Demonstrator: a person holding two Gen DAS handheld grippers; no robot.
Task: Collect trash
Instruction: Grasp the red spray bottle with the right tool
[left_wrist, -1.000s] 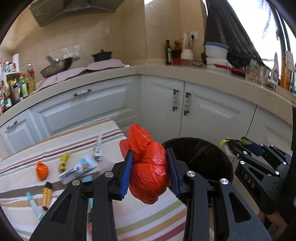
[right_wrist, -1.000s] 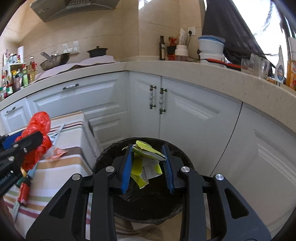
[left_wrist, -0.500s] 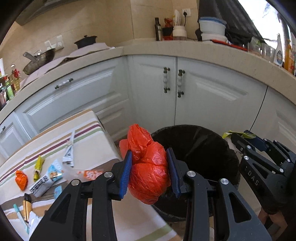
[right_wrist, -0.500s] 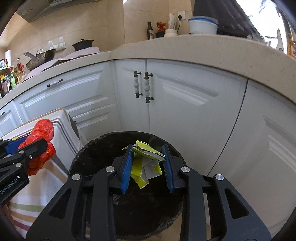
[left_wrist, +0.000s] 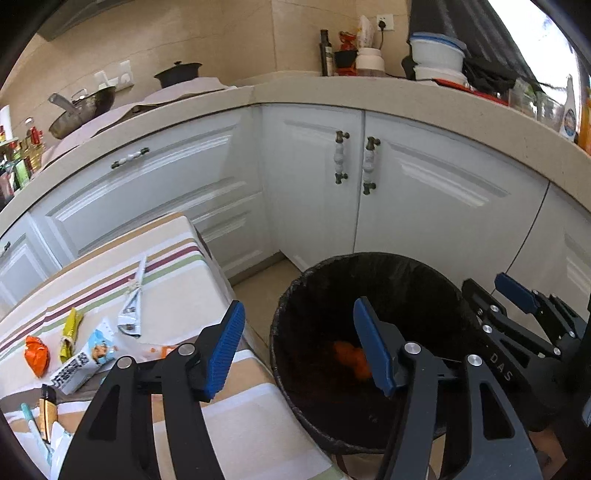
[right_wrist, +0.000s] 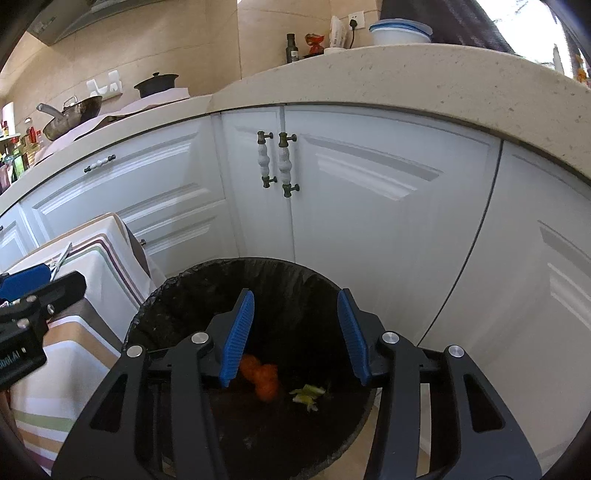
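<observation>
A black-lined trash bin (left_wrist: 291, 295) (right_wrist: 155, 295) stands on the floor beside the striped table. At its bottom lie the red plastic bag (right_wrist: 262, 376) (left_wrist: 349, 354) and the yellow-green crumpled wrapper (right_wrist: 308, 393). My left gripper (left_wrist: 299, 350) hangs over the bin's left rim, its jaws opening with nothing between them. Over the bin's middle, my right gripper (right_wrist: 295, 332) (left_wrist: 517, 295) is likewise opening and empty. On the table lie an orange wrapper (left_wrist: 36, 354), a yellow wrapper (left_wrist: 70, 332), a blue-white packet (left_wrist: 85, 363) and a silver wrapper (left_wrist: 133, 306).
White cabinets (left_wrist: 406, 192) and a beige counter (right_wrist: 406, 77) curve close behind the bin. The striped tablecloth (left_wrist: 229, 424) drops right beside the bin's left rim. Pans, bottles and bowls crowd the counter. A strip of tiled floor (left_wrist: 258, 280) shows between table and cabinets.
Both grippers moved over the bin and their jaws spread. The red bag dropped from the left one and the yellow-green wrapper from the right; both now lie in the bin.
</observation>
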